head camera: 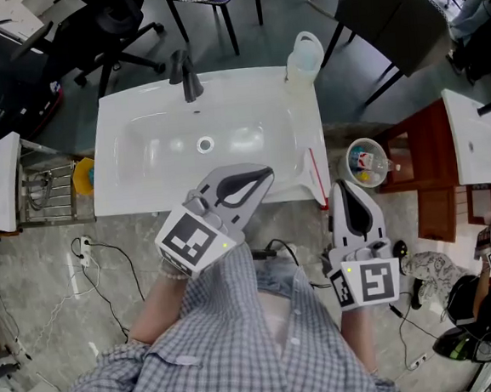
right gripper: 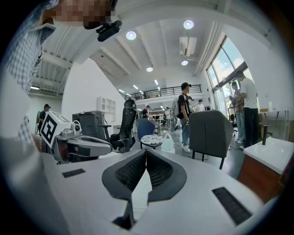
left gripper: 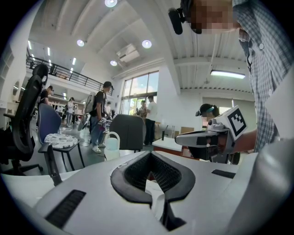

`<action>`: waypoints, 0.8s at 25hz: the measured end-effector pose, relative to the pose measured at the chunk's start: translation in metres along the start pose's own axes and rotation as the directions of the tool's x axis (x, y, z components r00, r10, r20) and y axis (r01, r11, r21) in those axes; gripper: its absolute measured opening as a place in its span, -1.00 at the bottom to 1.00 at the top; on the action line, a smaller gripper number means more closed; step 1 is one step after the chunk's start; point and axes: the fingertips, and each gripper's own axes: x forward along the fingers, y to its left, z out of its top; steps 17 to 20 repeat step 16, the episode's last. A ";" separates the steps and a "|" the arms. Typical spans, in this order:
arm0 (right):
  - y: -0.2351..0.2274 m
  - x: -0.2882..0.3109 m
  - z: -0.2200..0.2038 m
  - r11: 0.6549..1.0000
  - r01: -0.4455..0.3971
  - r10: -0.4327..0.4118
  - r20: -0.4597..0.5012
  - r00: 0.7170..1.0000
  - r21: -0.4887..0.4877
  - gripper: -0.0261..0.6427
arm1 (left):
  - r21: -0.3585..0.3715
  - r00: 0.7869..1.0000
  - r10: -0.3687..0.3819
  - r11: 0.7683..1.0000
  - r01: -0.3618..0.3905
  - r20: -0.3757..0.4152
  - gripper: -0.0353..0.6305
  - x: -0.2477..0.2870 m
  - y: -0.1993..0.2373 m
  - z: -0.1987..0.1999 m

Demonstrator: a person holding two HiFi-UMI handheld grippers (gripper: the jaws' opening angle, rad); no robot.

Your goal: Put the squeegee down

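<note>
A thin white squeegee with a red edge (head camera: 318,180) lies along the right rim of the white sink (head camera: 119,116), with neither gripper touching it. My left gripper (head camera: 263,175) hangs over the sink's front rim, left of the squeegee. Its jaws (left gripper: 149,154) are shut with nothing between them. My right gripper (head camera: 340,188) is just right of the squeegee, off the sink's corner, and its jaws (right gripper: 146,151) are also shut and empty. Each gripper shows in the other's view: the right gripper (left gripper: 204,137) and the left gripper (right gripper: 85,147).
A black faucet (head camera: 188,75) and a white jug (head camera: 304,53) stand at the sink's back rim. A round bowl of small items (head camera: 366,161) sits to the right, beside a wooden cabinet (head camera: 431,166) bearing a second basin (head camera: 475,132). Chairs and several people stand beyond; cables (head camera: 107,271) lie on the floor.
</note>
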 end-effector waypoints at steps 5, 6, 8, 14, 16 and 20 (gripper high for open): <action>0.002 0.000 -0.001 1.000 -0.003 0.003 0.000 1.000 -0.001 -0.89 | 0.002 1.000 -0.004 1.000 0.004 0.000 -0.87 -0.002 0.000 -0.002; 0.003 0.000 -0.001 1.000 -0.003 0.003 0.001 1.000 -0.002 -0.89 | 0.002 1.000 -0.003 1.000 0.003 0.001 -0.87 -0.002 -0.001 -0.002; 0.003 -0.002 -0.002 1.000 -0.002 0.002 0.001 1.000 -0.003 -0.89 | 0.000 1.000 -0.002 1.000 0.002 0.004 -0.87 -0.003 -0.002 -0.001; 0.002 -0.003 -0.001 1.000 0.002 -0.002 -0.004 1.000 -0.002 -0.89 | -0.001 1.000 -0.003 1.000 0.003 0.006 -0.87 -0.002 -0.002 0.001; 0.003 -0.003 -0.001 1.000 0.002 -0.002 -0.005 1.000 -0.003 -0.89 | 0.002 1.000 -0.006 1.000 0.006 0.001 -0.87 -0.003 -0.003 0.000; 0.003 -0.003 -0.001 1.000 0.002 -0.002 -0.005 1.000 -0.003 -0.89 | 0.002 1.000 -0.006 1.000 0.006 0.001 -0.87 -0.003 -0.003 0.000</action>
